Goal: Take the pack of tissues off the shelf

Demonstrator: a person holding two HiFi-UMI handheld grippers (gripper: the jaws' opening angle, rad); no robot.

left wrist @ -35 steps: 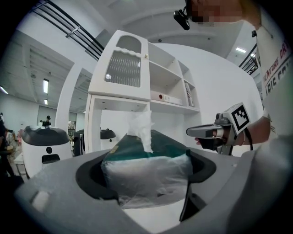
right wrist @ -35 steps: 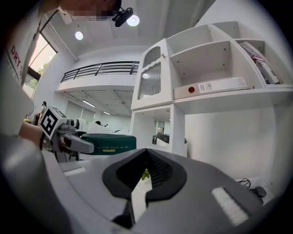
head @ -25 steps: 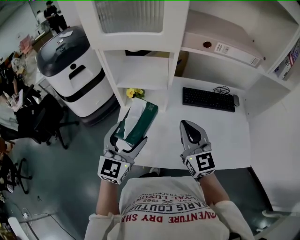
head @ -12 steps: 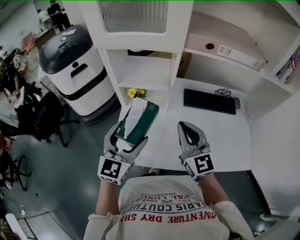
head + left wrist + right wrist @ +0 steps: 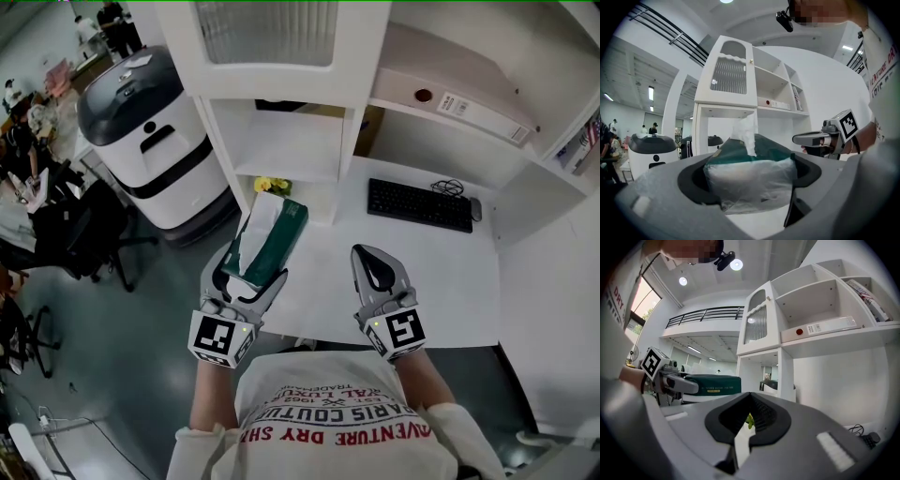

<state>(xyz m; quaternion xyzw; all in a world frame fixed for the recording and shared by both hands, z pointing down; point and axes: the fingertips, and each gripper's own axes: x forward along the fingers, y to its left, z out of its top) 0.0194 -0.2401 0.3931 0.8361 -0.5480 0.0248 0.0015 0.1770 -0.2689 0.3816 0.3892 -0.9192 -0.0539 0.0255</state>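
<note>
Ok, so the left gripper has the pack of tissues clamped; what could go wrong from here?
The left gripper grips only the near end of the pack of tissues, on soft wrap, so the long free end could sag or slip out. The pack hangs about over the desk's front edge, so a drop might reach the floor. Its far end looks close to the yellow flowers; a swing could knock them.

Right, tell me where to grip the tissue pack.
Clamp the tissue pack at its near end, across the narrow width, coming from that end, as the left gripper does. It is long and looks soft, with a tissue sticking out on top, so press the long sides.
</note>
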